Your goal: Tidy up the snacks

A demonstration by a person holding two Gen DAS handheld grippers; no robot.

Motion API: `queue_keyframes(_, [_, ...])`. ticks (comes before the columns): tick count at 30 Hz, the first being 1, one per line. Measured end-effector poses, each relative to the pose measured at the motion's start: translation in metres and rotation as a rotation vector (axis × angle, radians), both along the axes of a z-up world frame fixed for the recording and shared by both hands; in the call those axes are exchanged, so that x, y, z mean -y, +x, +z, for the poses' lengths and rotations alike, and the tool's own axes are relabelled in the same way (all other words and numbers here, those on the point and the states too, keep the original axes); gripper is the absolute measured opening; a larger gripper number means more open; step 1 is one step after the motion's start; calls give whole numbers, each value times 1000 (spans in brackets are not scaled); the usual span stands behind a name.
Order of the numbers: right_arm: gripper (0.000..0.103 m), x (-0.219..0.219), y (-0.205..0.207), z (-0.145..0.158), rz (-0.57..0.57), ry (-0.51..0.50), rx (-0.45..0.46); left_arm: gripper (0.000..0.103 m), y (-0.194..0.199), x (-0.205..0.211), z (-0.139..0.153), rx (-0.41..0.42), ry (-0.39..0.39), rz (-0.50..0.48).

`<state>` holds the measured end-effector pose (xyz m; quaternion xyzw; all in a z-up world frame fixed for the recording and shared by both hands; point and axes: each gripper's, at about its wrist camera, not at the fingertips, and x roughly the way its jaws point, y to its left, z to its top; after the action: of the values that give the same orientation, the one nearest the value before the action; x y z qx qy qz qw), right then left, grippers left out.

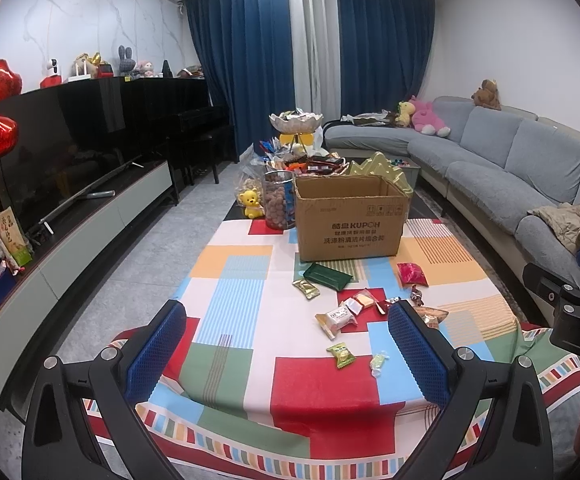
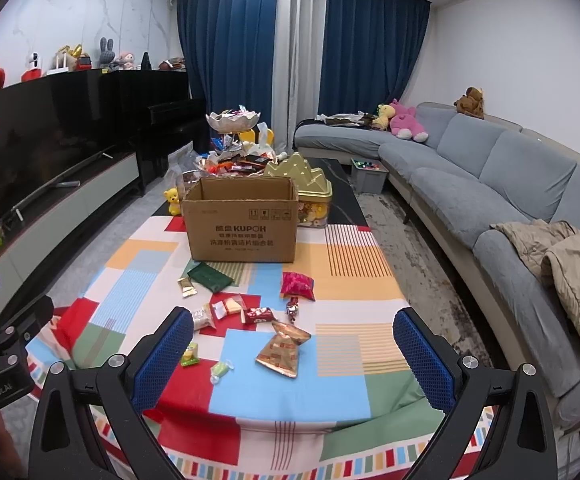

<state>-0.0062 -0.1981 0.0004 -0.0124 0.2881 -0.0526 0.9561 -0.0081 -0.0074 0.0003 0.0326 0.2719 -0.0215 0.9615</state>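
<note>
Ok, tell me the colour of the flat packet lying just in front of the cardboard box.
Dark green packet, clearest in the left wrist view.

We see even, soft indoor light, faint shadows, sharp focus (edges bow and darken in fisheye corners).

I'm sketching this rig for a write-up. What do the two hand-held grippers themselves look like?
Both match: the left hand-held gripper and right hand-held gripper each have two blue pads with a mesh texture, on black angular linkage arms with silver round bolts. White lettering marks the black bodies, only partly readable. No cables or sleeves show.
</note>
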Motion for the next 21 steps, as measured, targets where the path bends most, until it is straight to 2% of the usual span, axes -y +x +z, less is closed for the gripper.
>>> queue_keyframes(21, [102,2,4,-2,-14,12,-3,103,6,-8,-2,0,-4,8])
